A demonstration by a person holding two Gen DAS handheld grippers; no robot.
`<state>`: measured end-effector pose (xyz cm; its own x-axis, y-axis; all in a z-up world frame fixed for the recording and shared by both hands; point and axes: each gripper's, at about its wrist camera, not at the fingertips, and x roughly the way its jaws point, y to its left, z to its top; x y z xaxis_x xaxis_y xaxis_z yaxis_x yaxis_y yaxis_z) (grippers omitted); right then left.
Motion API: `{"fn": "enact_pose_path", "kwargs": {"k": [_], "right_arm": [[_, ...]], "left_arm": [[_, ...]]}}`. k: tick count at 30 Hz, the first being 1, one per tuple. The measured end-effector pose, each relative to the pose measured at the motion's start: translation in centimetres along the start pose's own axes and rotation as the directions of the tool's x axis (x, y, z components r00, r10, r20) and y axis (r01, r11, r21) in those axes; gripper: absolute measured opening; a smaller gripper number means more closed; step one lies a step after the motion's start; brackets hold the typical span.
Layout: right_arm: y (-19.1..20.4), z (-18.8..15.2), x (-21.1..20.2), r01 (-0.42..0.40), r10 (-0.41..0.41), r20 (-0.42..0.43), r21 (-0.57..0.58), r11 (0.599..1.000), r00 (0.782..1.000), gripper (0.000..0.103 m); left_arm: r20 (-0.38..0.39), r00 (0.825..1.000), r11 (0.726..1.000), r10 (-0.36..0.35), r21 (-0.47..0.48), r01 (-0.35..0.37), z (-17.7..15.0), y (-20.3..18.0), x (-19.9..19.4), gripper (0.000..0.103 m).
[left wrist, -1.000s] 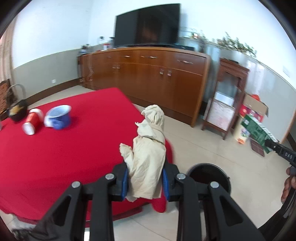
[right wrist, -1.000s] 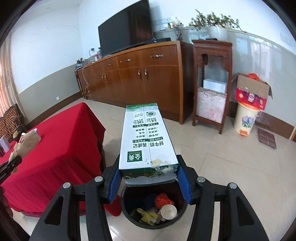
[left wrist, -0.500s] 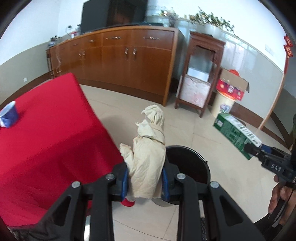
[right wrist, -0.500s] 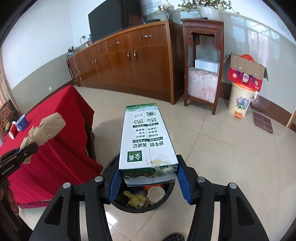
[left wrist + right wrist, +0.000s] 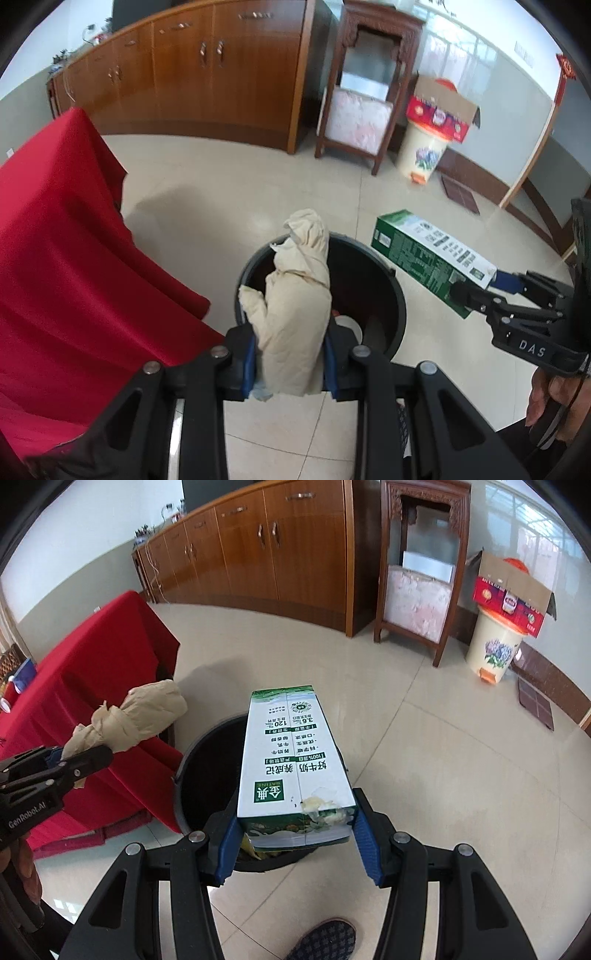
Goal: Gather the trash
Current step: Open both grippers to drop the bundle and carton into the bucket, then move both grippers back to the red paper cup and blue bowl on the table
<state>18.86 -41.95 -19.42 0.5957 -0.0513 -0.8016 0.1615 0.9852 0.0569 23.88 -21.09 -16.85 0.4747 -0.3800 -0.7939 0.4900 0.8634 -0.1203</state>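
Note:
My left gripper [image 5: 291, 365] is shut on a crumpled beige paper bag [image 5: 295, 306] and holds it over the near rim of a black trash bin [image 5: 391, 291] on the floor. The bag also shows in the right wrist view [image 5: 140, 716]. My right gripper [image 5: 295, 834] is shut on a green and white milk carton [image 5: 291, 757] and holds it above the same bin [image 5: 199, 771]. The carton also shows in the left wrist view [image 5: 428, 254], at the bin's right side. Some trash lies inside the bin.
A table with a red cloth [image 5: 55, 258] stands just left of the bin. A wooden sideboard [image 5: 207, 74], a small wooden stand [image 5: 365, 96] and a cream pedal bin with a cardboard box on it [image 5: 428, 147] line the far wall. A slippered foot [image 5: 325, 938] is near.
Both grippers have moved from beside the table toward the bin and tilted down. The bag and the carton now hang over the bin's opening. Both grips are unchanged.

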Motion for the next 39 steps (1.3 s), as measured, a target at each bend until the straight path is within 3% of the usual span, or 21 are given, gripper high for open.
{"fn": "enact_pose_path", "kwargs": {"k": [13, 14, 15, 17, 21, 26, 34, 39], "right_arm": [[1.2, 0.6, 4.8, -0.057, 0.051, -0.083, -0.073, 0.996, 0.995, 0.057], [1.3, 0.7, 4.9, -0.070, 0.064, -0.079, -0.076, 0.995, 0.995, 0.057], [1.3, 0.8, 5.2, -0.080, 0.074, -0.080, -0.083, 0.993, 0.994, 0.058], [0.6, 1.1, 6.0, -0.028, 0.021, -0.100, -0.074, 0.997, 0.995, 0.086], [-2.6, 1.9, 5.6, 0.027, -0.022, -0.073, 0.067, 0.997, 0.997, 0.086], [-3.4, 2.5, 4.7, 0.055, -0.050, -0.041, 0.148, 0.987, 0.998, 0.087], [1.1, 4.1, 2.5, 0.005, -0.008, 0.037, 0.073, 0.997, 0.999, 0.088], [5.4, 6.0, 0.7, -0.053, 0.051, 0.096, 0.019, 0.998, 0.994, 0.088]], "left_arm": [[-0.101, 0.995, 1.000, -0.025, 0.000, 0.025, 0.0, 0.2, 5.1, 0.032], [-0.113, 0.993, 0.999, -0.045, 0.001, 0.046, 0.1, 0.2, 5.6, 0.037], [-0.122, 0.991, 0.999, -0.051, 0.005, 0.052, 0.1, 0.1, 6.1, 0.052], [-0.123, 0.992, 1.000, 0.003, 0.009, -0.002, -0.2, 0.5, 6.5, 0.080], [-0.053, 0.991, 0.992, 0.127, 0.001, -0.127, -1.0, 2.1, 4.7, 0.084], [0.049, 0.967, 0.967, 0.252, -0.059, -0.249, -2.2, 4.1, 0.7, 0.096], [0.179, 0.939, 0.952, 0.293, -0.149, -0.269, -2.0, 6.6, -5.7, 0.096], [0.241, 0.908, 0.932, 0.343, -0.209, -0.296, -2.2, 9.6, -9.8, 0.096]]}}
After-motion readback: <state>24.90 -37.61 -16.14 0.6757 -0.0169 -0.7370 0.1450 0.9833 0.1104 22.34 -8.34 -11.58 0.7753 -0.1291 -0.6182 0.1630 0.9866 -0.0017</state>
